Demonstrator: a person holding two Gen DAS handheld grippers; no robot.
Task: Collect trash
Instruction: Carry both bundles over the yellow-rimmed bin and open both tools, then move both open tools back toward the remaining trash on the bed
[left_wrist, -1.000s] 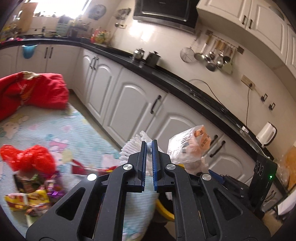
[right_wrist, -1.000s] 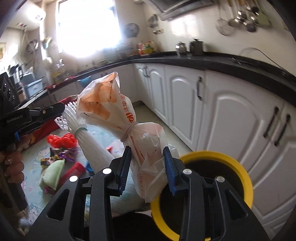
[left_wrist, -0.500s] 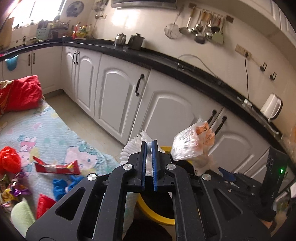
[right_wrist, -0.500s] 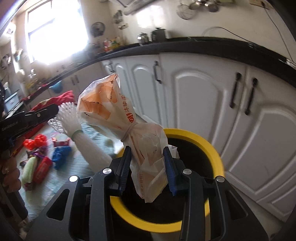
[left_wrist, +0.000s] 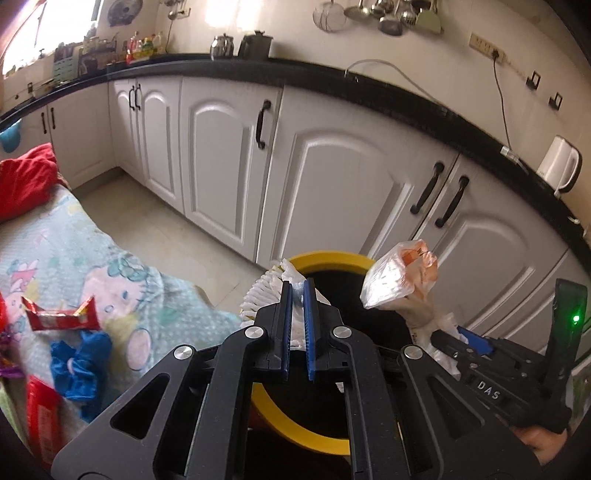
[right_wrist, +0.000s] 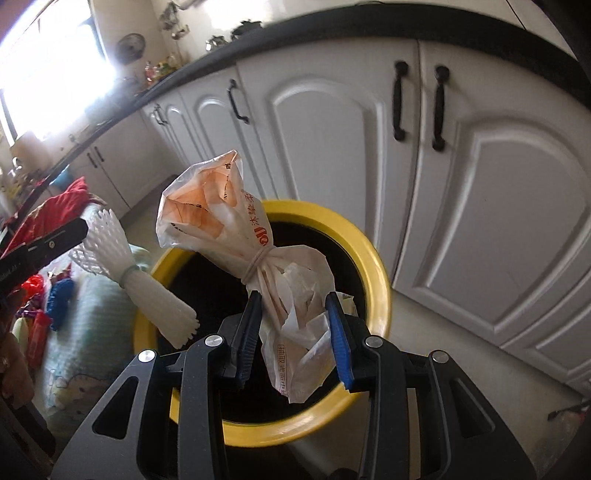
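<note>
Trash is held in both tongs above the yellow-rimmed bin (right_wrist: 373, 273), which stands on the floor just beside the white cabinet doors (right_wrist: 491, 206). The right gripper (right_wrist: 295, 332) pinches a tied plastic bag (right_wrist: 236, 221) below its knot, the puffed top leaning toward the bin's far rim and the loose tail hanging over the dark opening. The left gripper (left_wrist: 297, 325) is clamped on a white foam net sleeve (right_wrist: 147, 291), which crosses the bin's near-left rim, so part of it lies outside the opening.

Likely trouble is with the sleeve: if let go where it hangs, it could catch the rim and tip out onto the patterned cloth (left_wrist: 110, 280) at that side. The bag is light and crumpled, and I judge it may cling to the ribbed pads or drift as it falls. The two grippers sit close over one opening and could knock each other.

Red wrappers (left_wrist: 61, 317) and a blue scrap (left_wrist: 79, 365) wait on the cloth's edge.
</note>
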